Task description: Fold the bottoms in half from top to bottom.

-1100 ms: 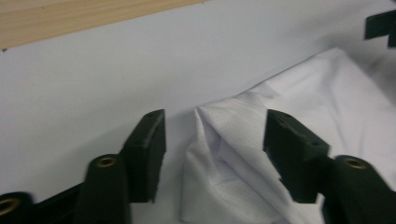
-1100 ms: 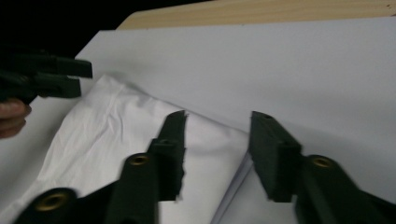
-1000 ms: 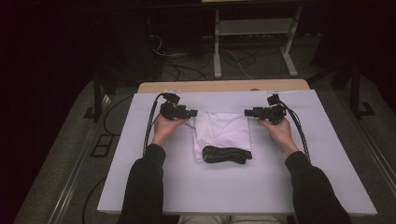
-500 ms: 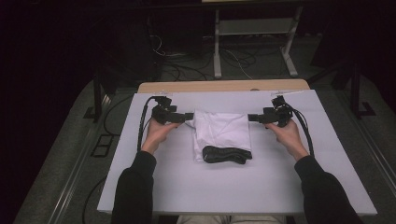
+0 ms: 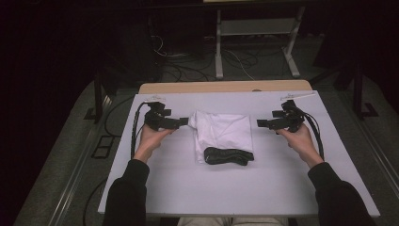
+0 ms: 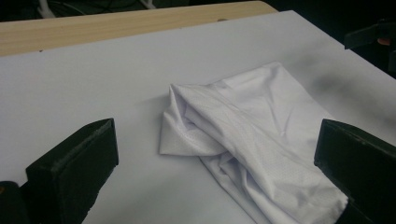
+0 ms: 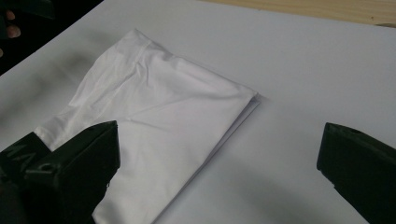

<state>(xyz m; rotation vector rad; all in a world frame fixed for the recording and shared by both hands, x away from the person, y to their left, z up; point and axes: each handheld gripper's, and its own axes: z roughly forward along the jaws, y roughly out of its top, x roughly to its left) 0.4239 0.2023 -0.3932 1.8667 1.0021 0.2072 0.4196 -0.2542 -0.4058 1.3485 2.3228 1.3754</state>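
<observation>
Two claws: you hold the left claw (image 5: 184,122) and the right claw (image 5: 259,124) low over the white surface (image 5: 235,188), one at each side of the cloth.
Left claw state: jaws stand wide apart and grip nothing, as the left gripper view shows.
Right claw state: jaws likewise wide apart and empty in the right gripper view.
White cloth position: the folded white cloth (image 5: 222,133) lies at the centre of the surface, flat, with a dark bundled item (image 5: 228,156) resting on its near edge at 6 o'clock.
Cloth relative to left claw: in the high view the cloth sits at 3 o'clock from your left claw, with its rumpled corner (image 6: 175,135) just beside the jaw tips; whether they touch cannot be told.
Cloth relative to right claw: the cloth sits at 9 o'clock from your right claw, near but apart, with bare surface between. The neat folded edge (image 7: 243,109) faces this claw.
Risk 1, uneven grasp: the left side is bunched in several layers. If you close there, you may catch only the top layer, and the fold would likely open on lifting.
Risk 2, dragged bundle: the dark item lies loose on the cloth. Pulling or lifting the cloth would probably roll it off or carry it along.
Risk 3, missed edge: the right edge lies thin and flat on the surface. A jaw coming in too high would likely slide over it; too low, it could push the cloth toward 9 o'clock and wrinkle the fold.
</observation>
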